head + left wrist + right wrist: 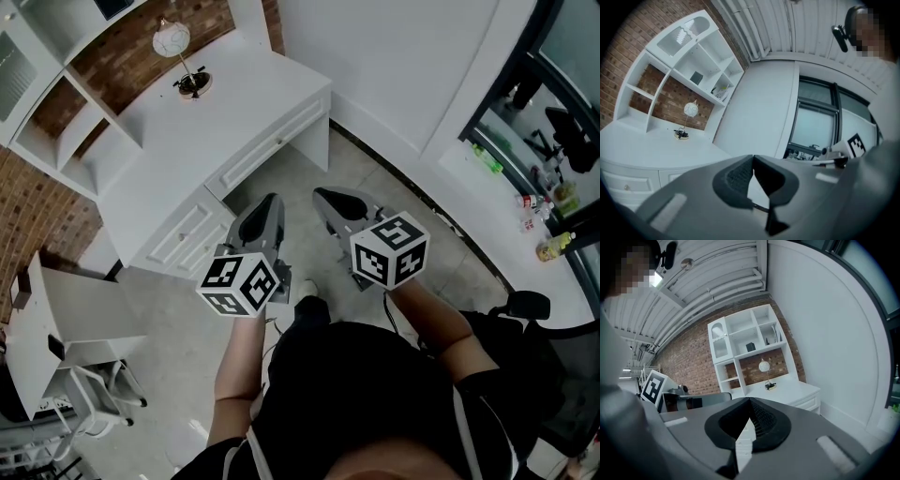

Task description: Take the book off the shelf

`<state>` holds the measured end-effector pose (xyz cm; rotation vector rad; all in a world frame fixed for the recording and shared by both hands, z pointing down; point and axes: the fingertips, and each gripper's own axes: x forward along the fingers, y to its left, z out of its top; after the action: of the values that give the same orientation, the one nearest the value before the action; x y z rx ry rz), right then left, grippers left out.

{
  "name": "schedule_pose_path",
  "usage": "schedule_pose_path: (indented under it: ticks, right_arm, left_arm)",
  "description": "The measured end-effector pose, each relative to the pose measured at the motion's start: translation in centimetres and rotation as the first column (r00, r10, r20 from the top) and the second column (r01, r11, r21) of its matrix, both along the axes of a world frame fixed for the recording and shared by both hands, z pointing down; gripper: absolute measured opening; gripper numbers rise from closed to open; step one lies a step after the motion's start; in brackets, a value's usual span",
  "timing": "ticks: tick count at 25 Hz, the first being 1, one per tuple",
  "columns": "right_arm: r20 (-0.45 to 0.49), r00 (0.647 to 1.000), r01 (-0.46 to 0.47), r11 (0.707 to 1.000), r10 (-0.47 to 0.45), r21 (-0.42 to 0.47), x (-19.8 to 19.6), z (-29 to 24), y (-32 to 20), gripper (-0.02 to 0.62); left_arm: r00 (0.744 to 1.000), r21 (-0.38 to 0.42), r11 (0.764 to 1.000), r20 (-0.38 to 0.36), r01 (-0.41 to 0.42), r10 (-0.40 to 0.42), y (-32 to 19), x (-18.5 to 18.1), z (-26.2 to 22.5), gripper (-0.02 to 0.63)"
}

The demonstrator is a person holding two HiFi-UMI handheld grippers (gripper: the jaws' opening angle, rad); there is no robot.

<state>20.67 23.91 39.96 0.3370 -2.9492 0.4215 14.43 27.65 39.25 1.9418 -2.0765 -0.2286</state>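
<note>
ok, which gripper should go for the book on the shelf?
Left, marginally. In the head view the left gripper sits closer to the desk and shelf than the right gripper. Both are shut, empty and well short of it.

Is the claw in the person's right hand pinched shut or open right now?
Shut. In the right gripper view, the right gripper has its fingers meeting at the tips, with nothing between them.

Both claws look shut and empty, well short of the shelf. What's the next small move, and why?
Probably step toward the white shelf unit, raising the right claw toward the upper right compartment where what look like books stand. That claw and the left claw are shut and empty, and floor plus the desk separate them from the shelf.
</note>
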Motion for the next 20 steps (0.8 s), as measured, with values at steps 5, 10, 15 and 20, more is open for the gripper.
schedule_pose_path:
  ticks: [5, 10, 15, 20]
  right_arm:
    - [-0.009, 1.000, 0.007, 1.000, -0.007, 0.004, -3.3, -0.2, -2.0, -0.003]
    - [-0.021, 1.000, 0.006, 1.000, -0.006, 0.010, -5.9, -0.5, -4.1, -0.002]
    - [-0.023, 1.000, -0.007, 1.000, 0.007, 0.013, -8.2, -0.8, -6.4, -0.003]
    - [-0.028, 1.000, -0.011, 1.000, 0.011, 0.014, -11.3, -1.0, -8.1, -0.003]
  left_arm:
    - [1.000, -0.007, 1.000, -0.008, 0.000, 0.000, -2.1, -3.2, 0.1, 0.008]
    - [1.000, -0.016, 1.000, -0.022, -0.012, 0.012, -4.4, -5.7, 0.2, 0.008]
    - [0.999, -0.025, 0.999, -0.021, -0.036, 0.035, -6.7, -7.8, 0.3, 0.008]
    - [0.999, -0.033, 0.999, -0.020, -0.041, 0.041, -8.3, -10.9, 0.2, 0.008]
